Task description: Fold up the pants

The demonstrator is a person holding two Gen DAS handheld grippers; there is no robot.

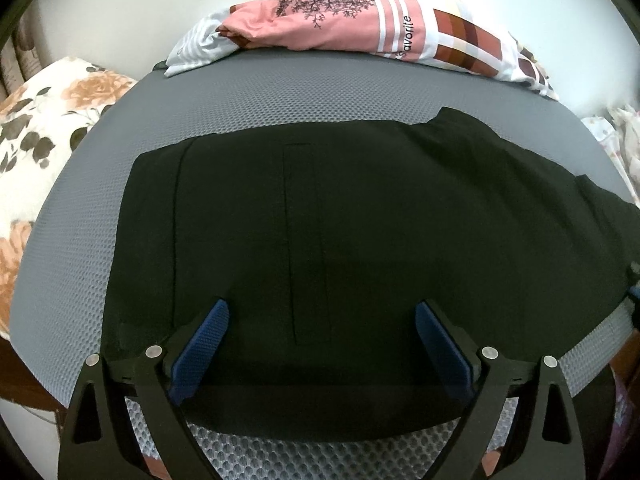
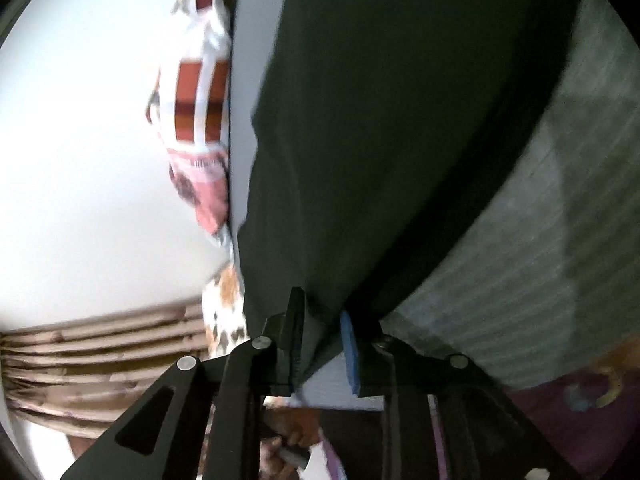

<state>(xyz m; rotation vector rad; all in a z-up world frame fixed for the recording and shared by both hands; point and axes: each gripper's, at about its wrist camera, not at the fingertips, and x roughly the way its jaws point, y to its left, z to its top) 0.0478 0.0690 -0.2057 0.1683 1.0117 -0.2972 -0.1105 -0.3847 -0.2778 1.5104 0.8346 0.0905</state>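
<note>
Black pants (image 1: 360,232) lie flat on a grey mesh surface (image 1: 248,96), waistband end toward the left. My left gripper (image 1: 322,312) is open, with its blue pads (image 1: 200,352) spread wide just above the near part of the pants, holding nothing. In the tilted, blurred right wrist view the pants (image 2: 400,120) hang as a dark sheet. My right gripper (image 2: 320,320) is shut on an edge of the pants, the cloth pinched between its blue pads (image 2: 349,354).
A pink, white and brown patterned cloth (image 1: 360,20) is bunched at the far edge of the surface. A floral pillow (image 1: 40,136) lies at the left. A white wall is behind. Striped curtains (image 2: 100,360) show in the right wrist view.
</note>
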